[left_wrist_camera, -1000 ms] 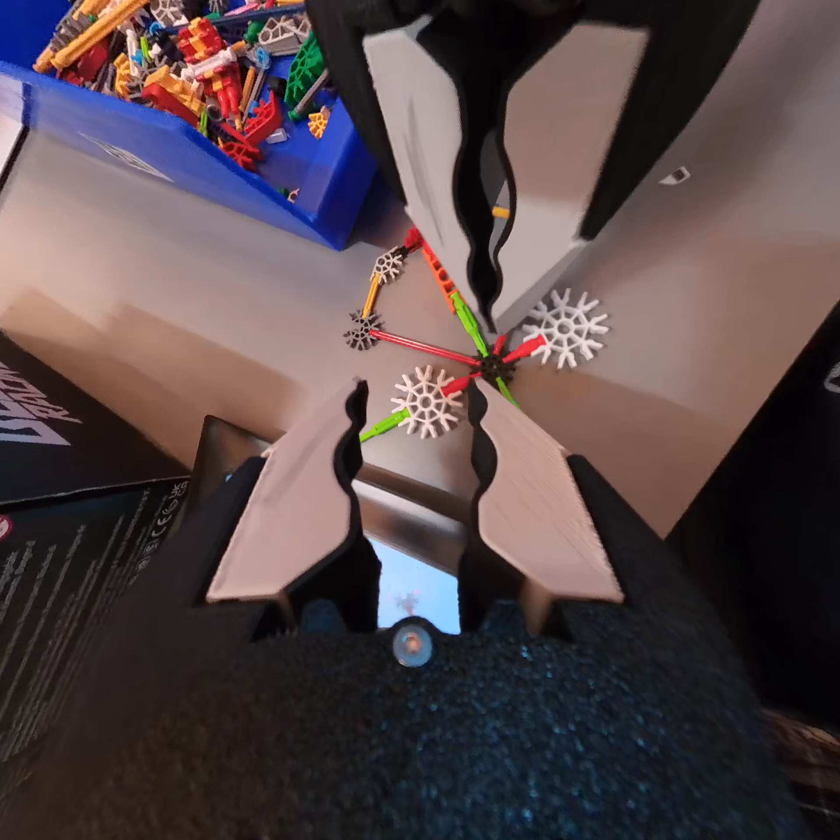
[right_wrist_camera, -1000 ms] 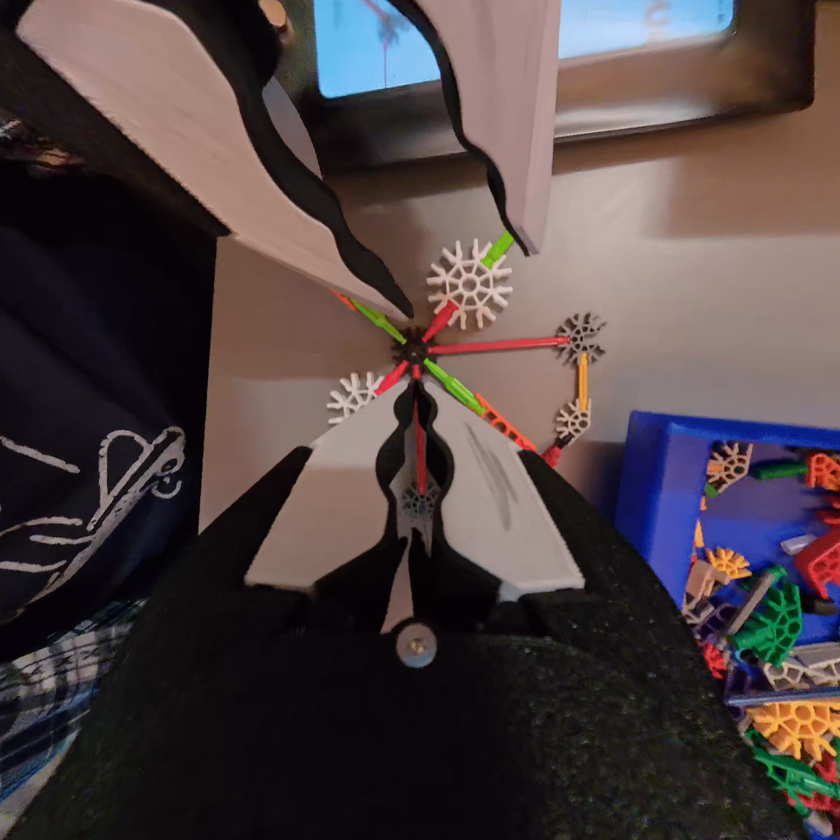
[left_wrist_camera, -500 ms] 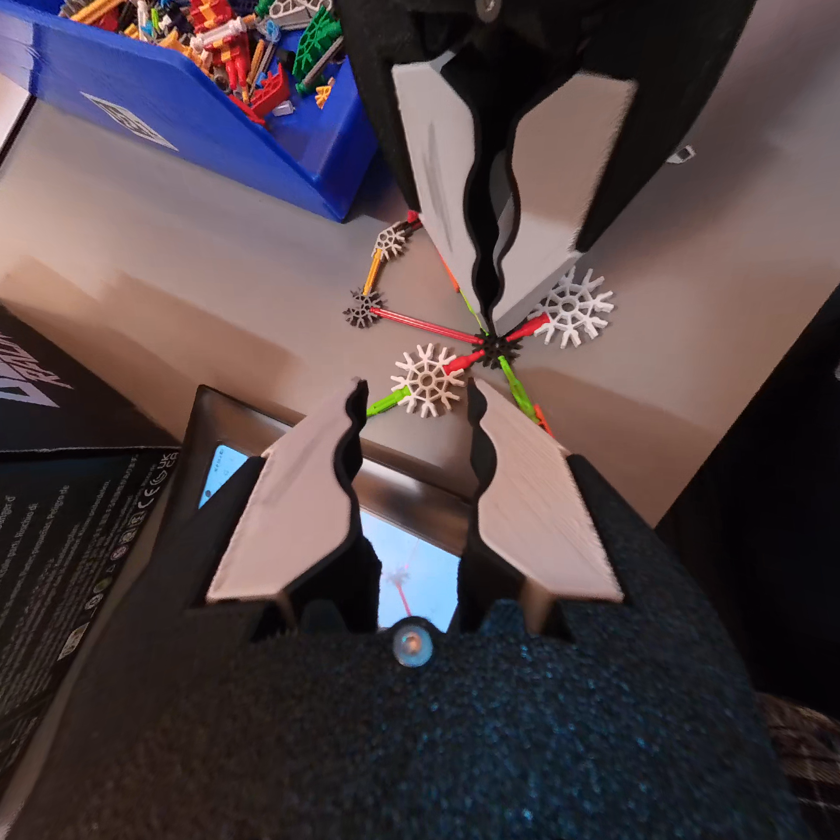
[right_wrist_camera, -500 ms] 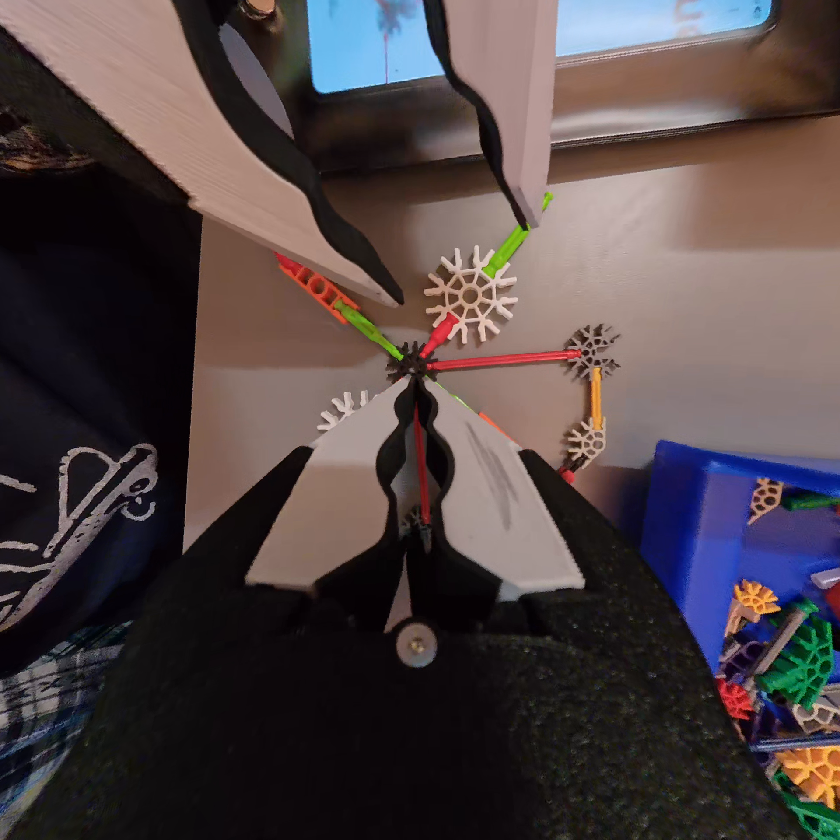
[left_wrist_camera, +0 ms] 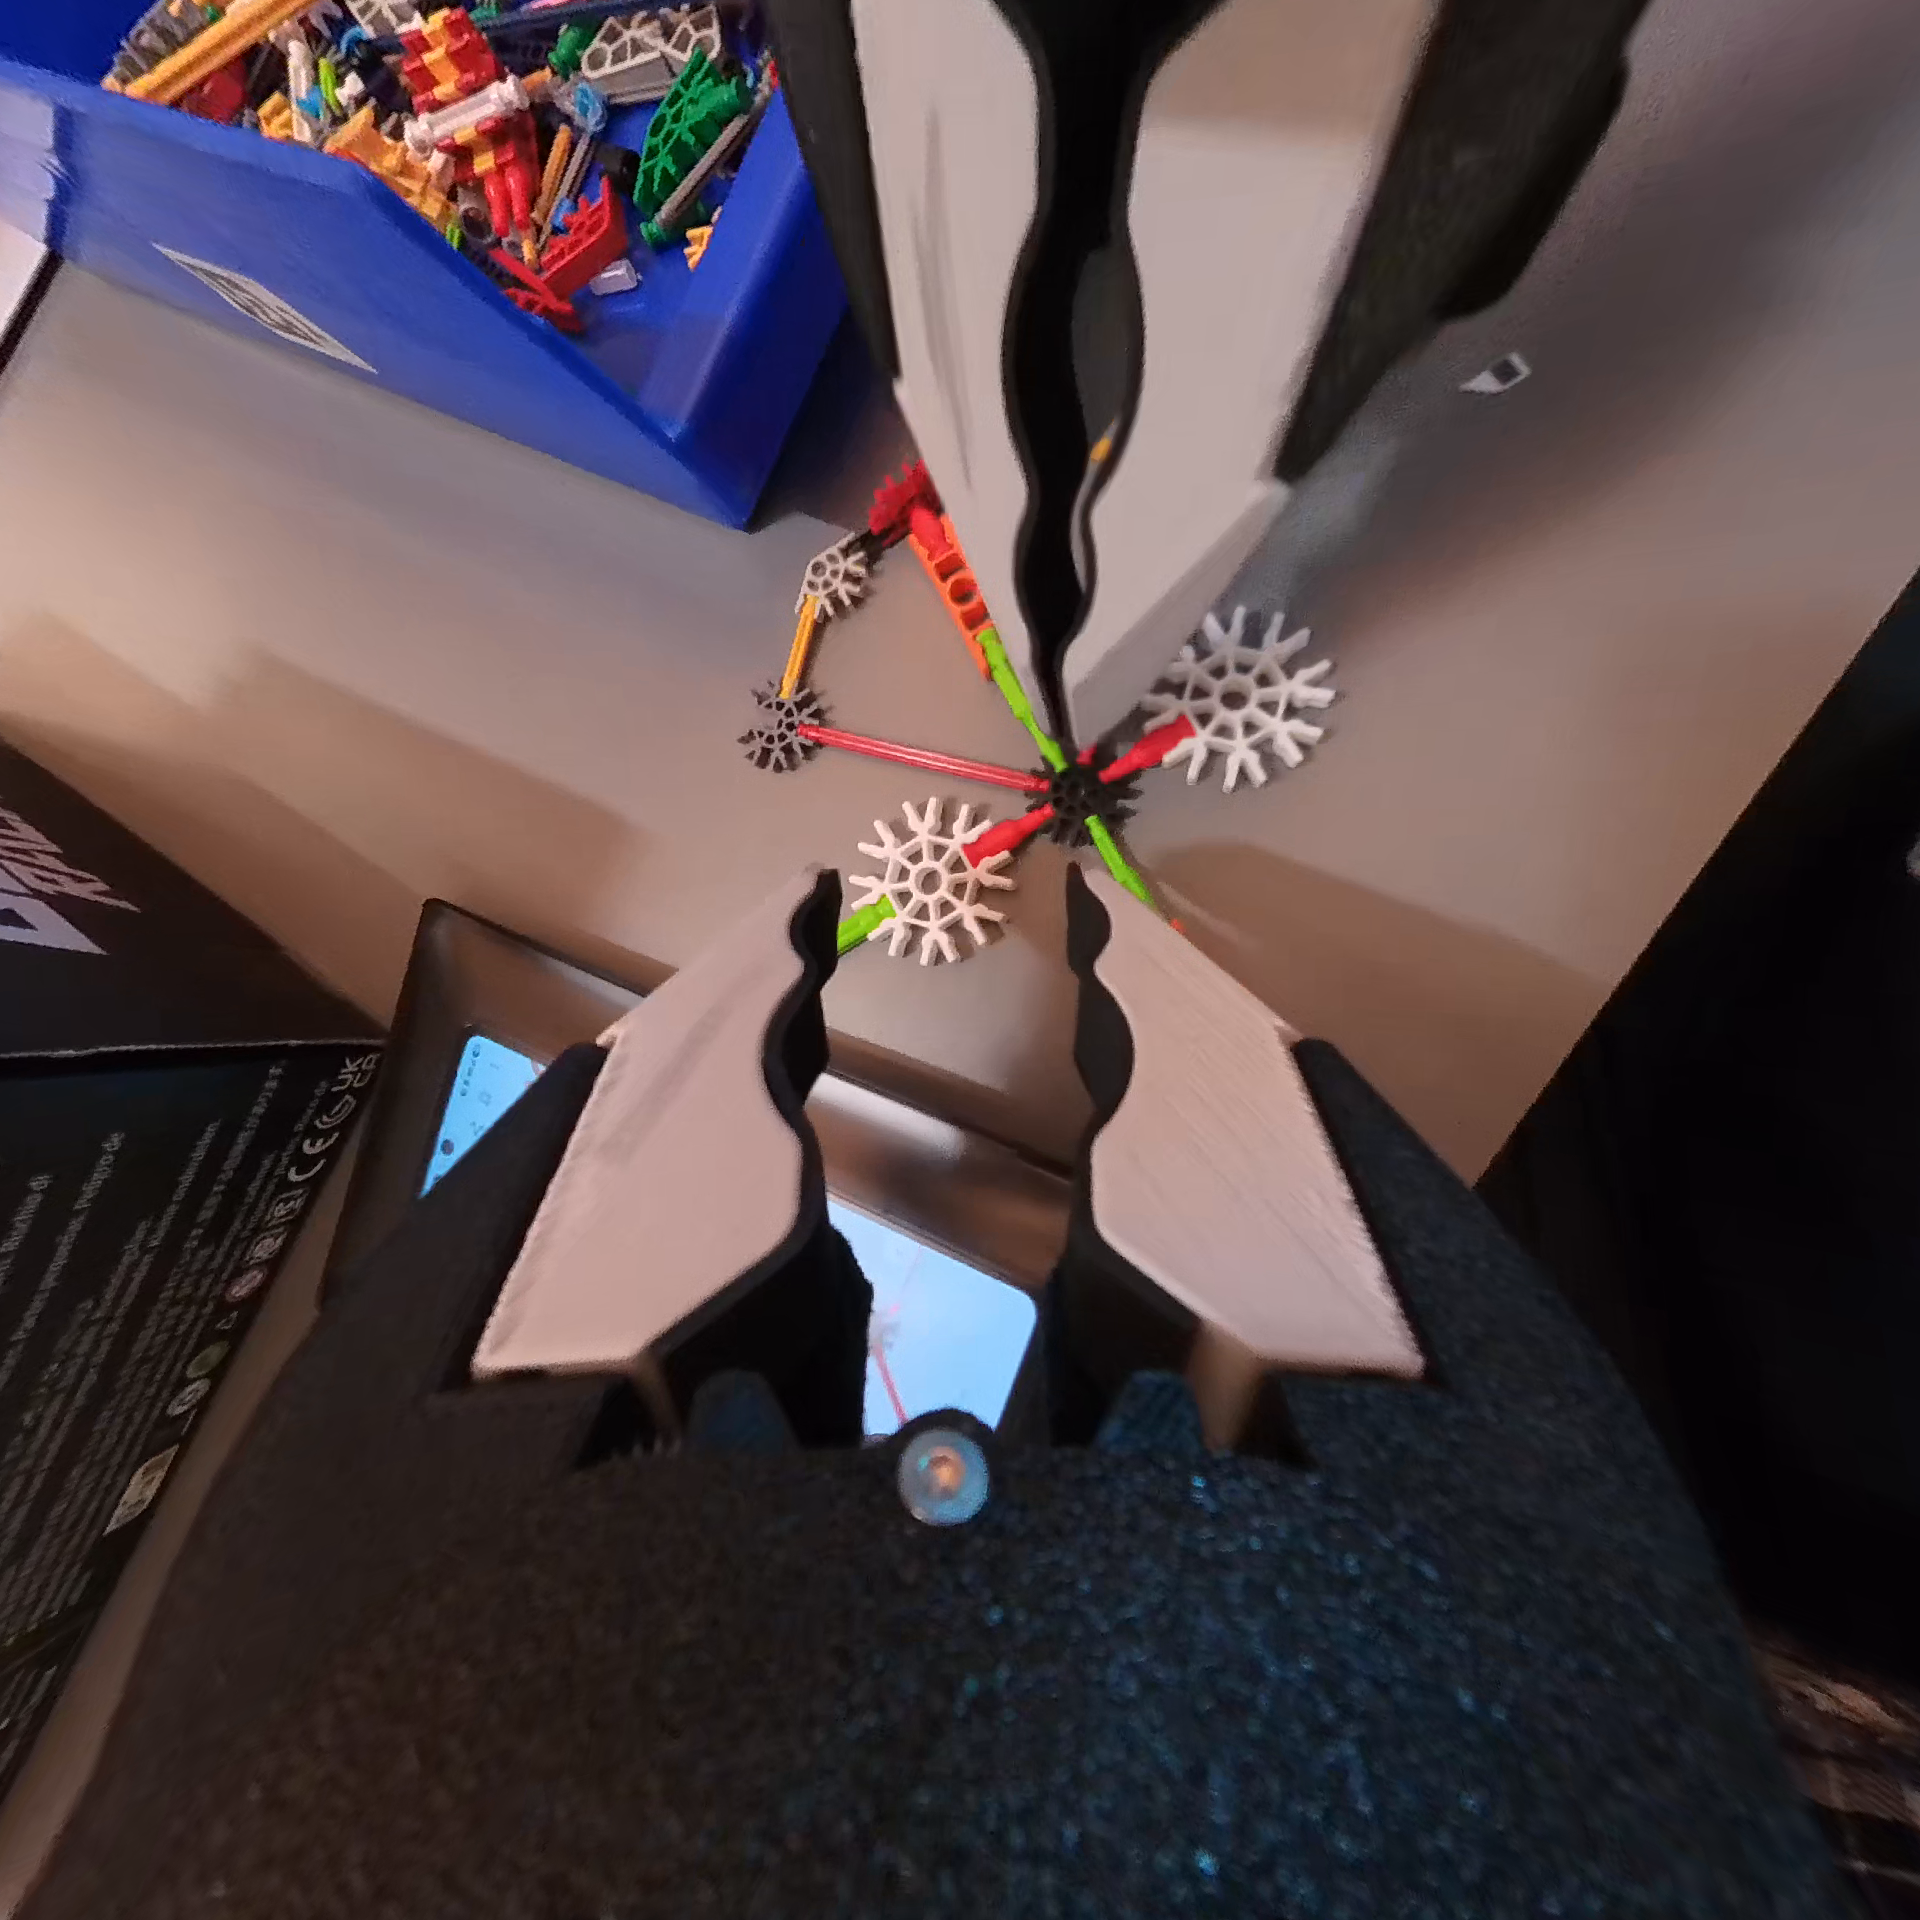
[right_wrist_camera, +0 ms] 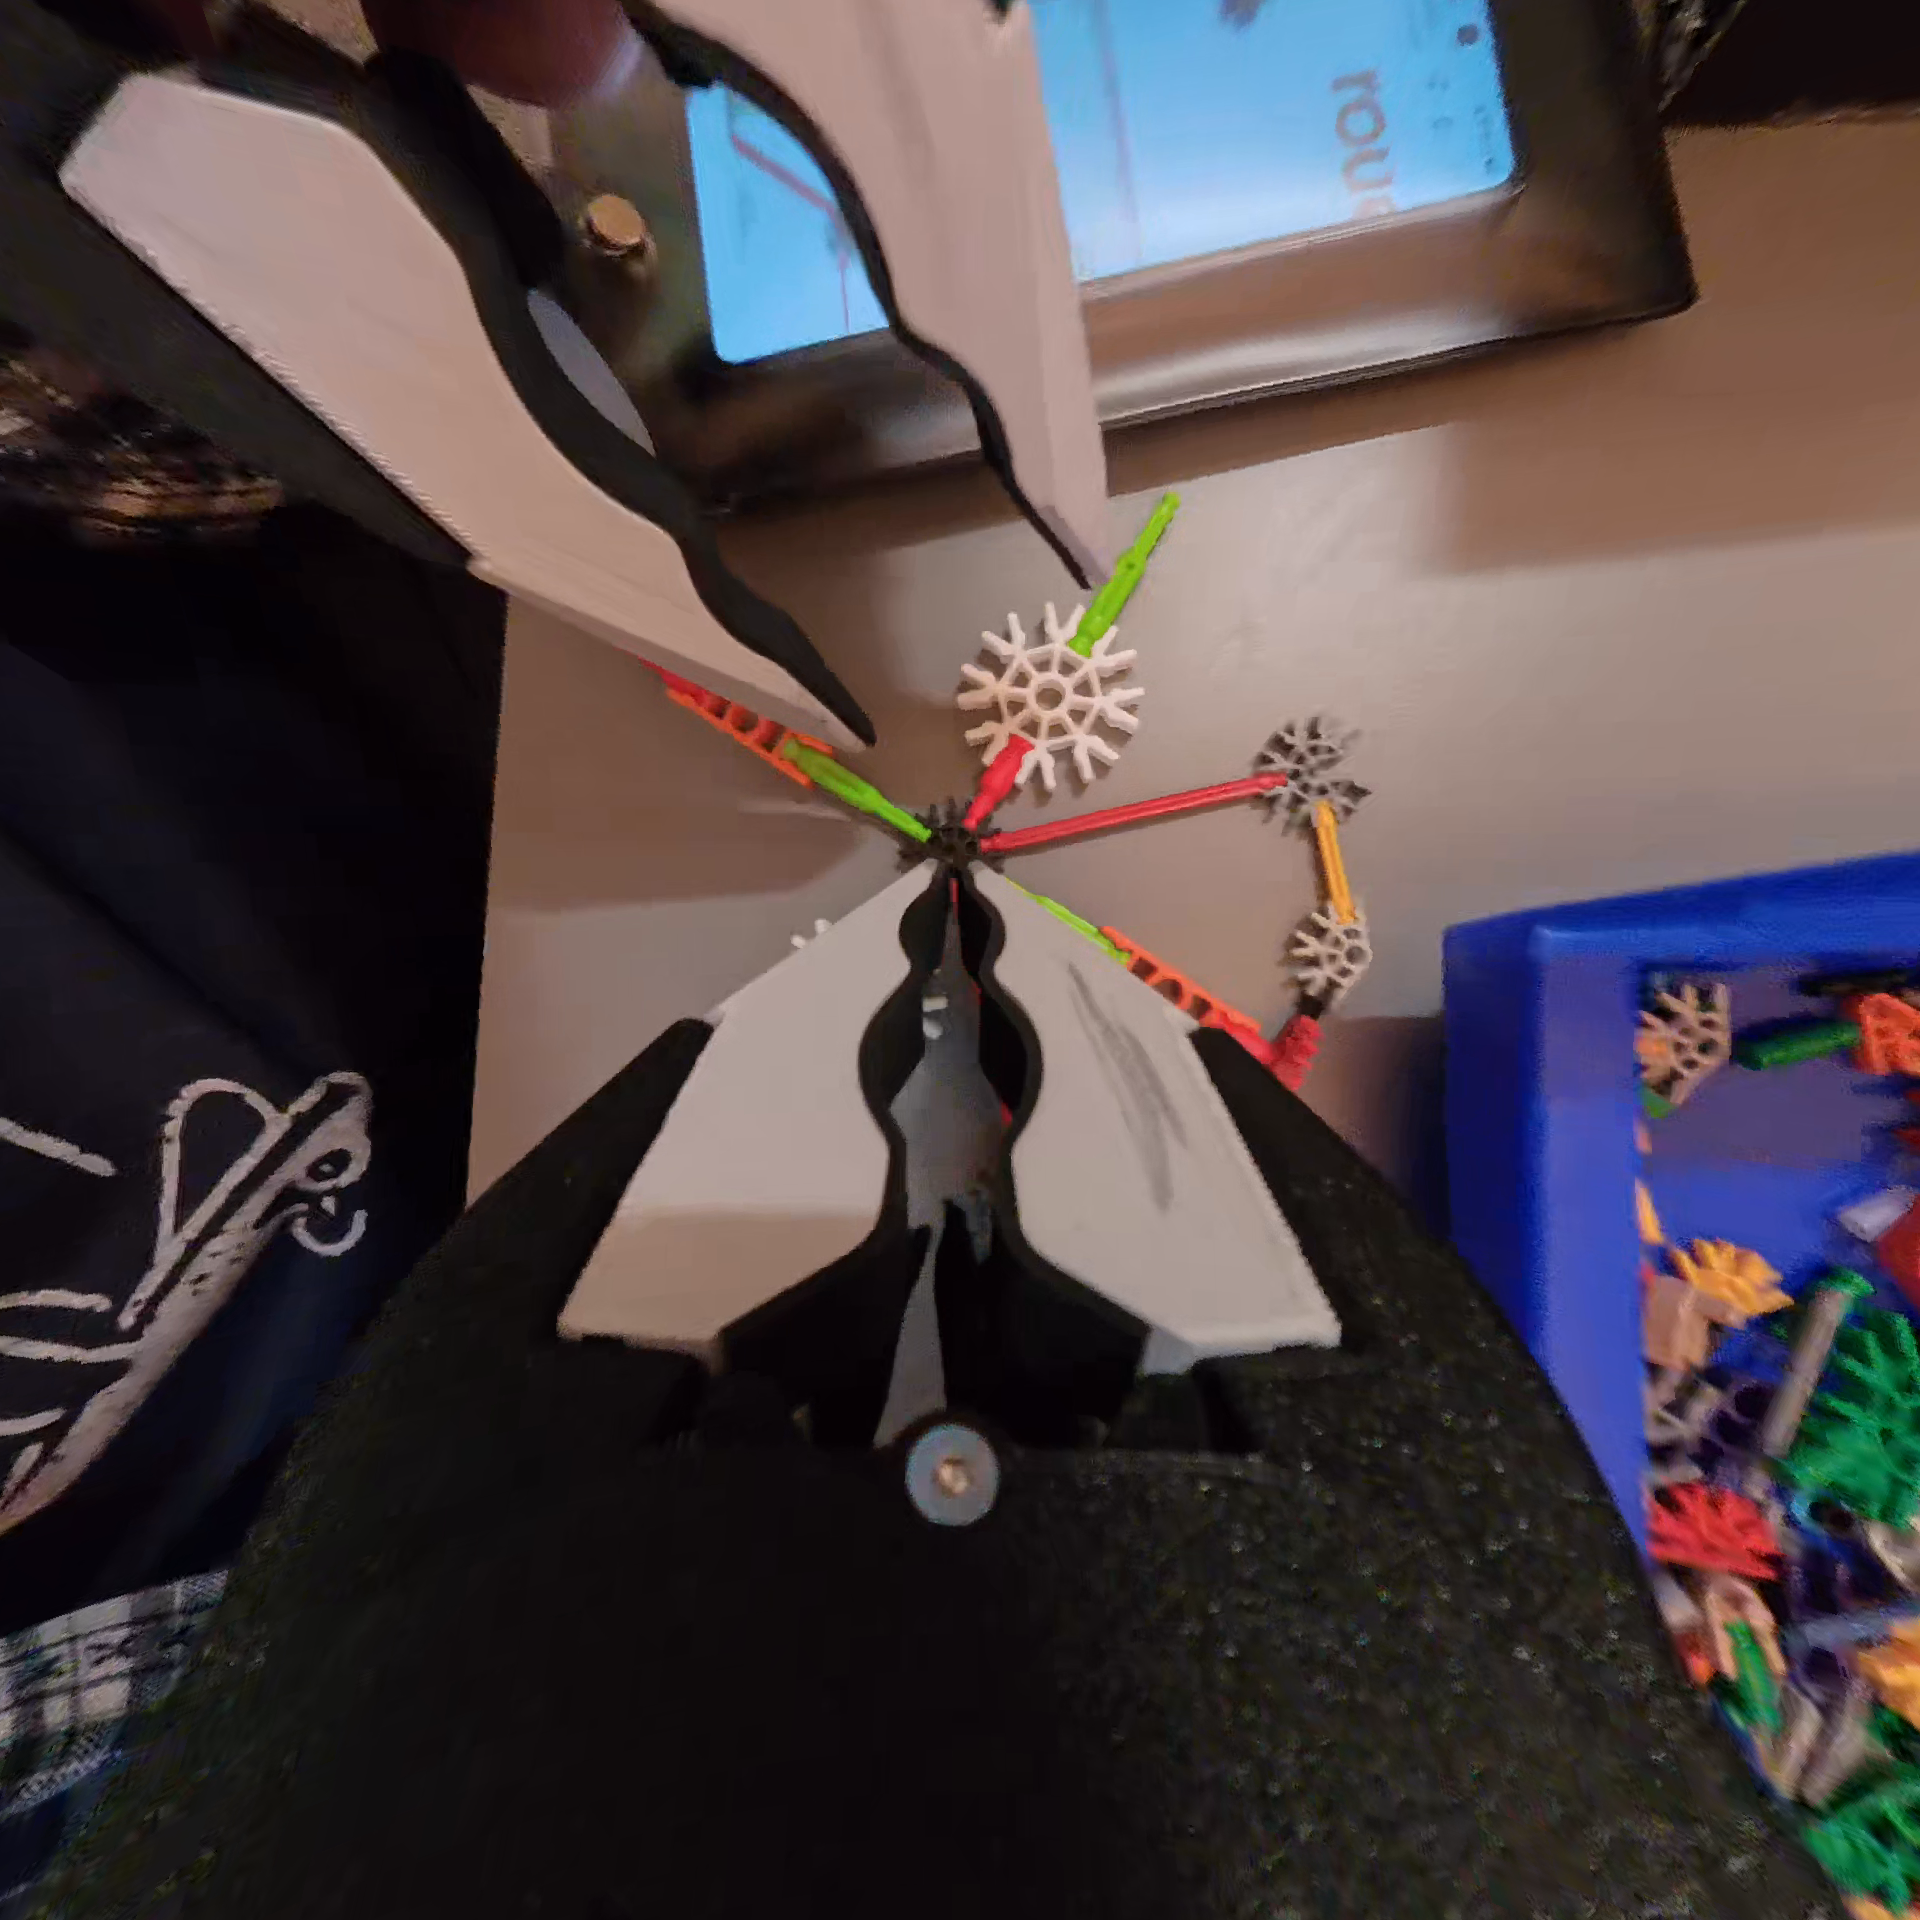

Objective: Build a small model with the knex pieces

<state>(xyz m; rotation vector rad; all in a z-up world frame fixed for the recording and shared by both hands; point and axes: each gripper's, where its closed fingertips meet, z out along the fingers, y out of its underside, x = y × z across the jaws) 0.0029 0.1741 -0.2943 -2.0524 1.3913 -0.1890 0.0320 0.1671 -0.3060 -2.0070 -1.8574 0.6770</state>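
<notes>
A rod-and-connector toy lies on the tan table [left_wrist_camera: 312, 623]. Its black hub [left_wrist_camera: 1075, 795] carries red and green rods. My right gripper [right_wrist_camera: 951, 873] is shut on a short red rod, tips against the hub [right_wrist_camera: 945, 836]; it enters the left wrist view from above [left_wrist_camera: 1060, 717]. My left gripper [left_wrist_camera: 951, 894] is open, with a white snowflake connector [left_wrist_camera: 930, 881] between its tips, not touching. It also shows in the right wrist view [right_wrist_camera: 977, 655] around that connector [right_wrist_camera: 1049, 696]. A second white connector [left_wrist_camera: 1242, 696] lies beyond the hub. A long red rod [left_wrist_camera: 914, 753] leads to a dark grey connector [left_wrist_camera: 779, 727].
A blue bin [left_wrist_camera: 416, 301] full of loose coloured pieces stands close beside the toy, and shows in the right wrist view [right_wrist_camera: 1538, 1143]. A dark-framed tablet with a lit screen [right_wrist_camera: 1351, 353] lies under my left gripper. A black printed box [left_wrist_camera: 156, 1195] sits at the left. The table edge and a person's dark clothing [right_wrist_camera: 208, 935] are alongside. My left and right fingertips are right by each other.
My right gripper has moved a little closer along the red rod, its tips now at the black hub. My left gripper stays open around the white connector, shifting slightly.
</notes>
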